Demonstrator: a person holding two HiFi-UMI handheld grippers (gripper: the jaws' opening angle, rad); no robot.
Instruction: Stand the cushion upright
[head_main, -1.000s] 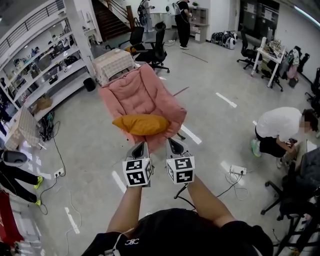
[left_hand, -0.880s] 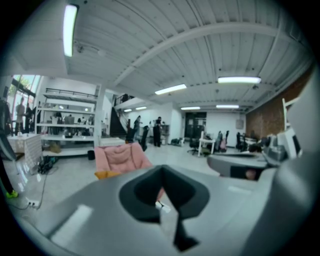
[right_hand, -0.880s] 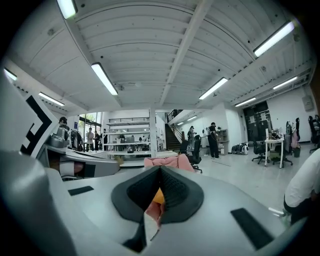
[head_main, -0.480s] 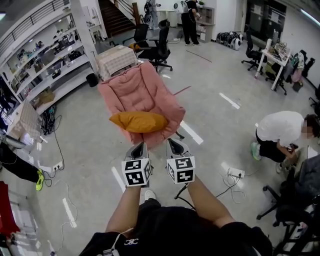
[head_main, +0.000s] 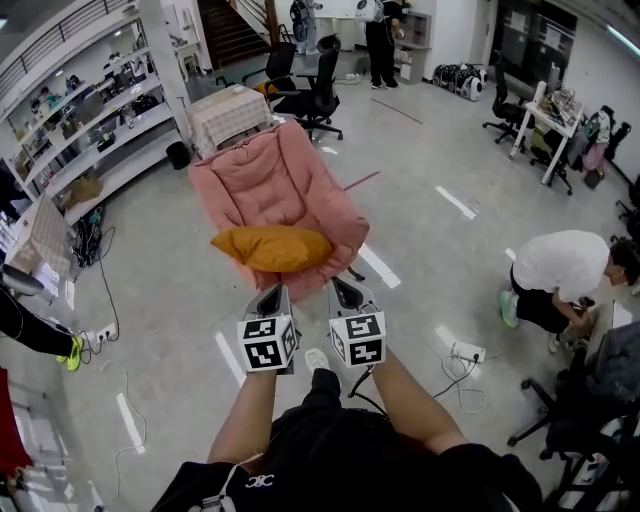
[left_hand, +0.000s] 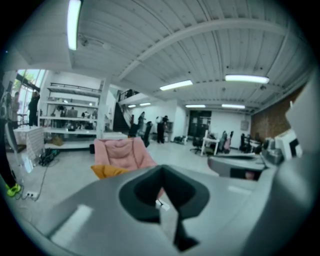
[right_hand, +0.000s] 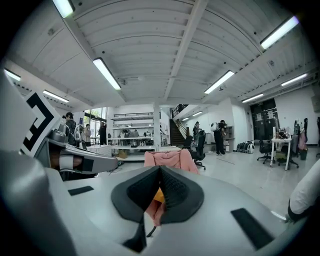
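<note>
An orange cushion (head_main: 272, 248) lies flat on the seat of a pink padded chair (head_main: 275, 180), which stands on the grey floor. My left gripper (head_main: 275, 292) and right gripper (head_main: 341, 290) are held side by side just short of the chair's front edge, pointing at it. Both are shut and empty, and neither touches the cushion. In the left gripper view the cushion (left_hand: 106, 171) shows left of the closed left gripper (left_hand: 161, 168), below the chair (left_hand: 122, 152). In the right gripper view the chair (right_hand: 167, 159) rises behind the right gripper (right_hand: 160, 168).
A table with a checked cloth (head_main: 228, 115) and black office chairs (head_main: 312, 85) stand behind the pink chair. Shelving (head_main: 90, 130) lines the left. A person crouches (head_main: 555, 270) at the right, near a power strip (head_main: 462, 352) with cables on the floor.
Both grippers have moved a little forward and down towards the chair, still side by side and shut. The person has stepped forward. The cushion lies as before.
</note>
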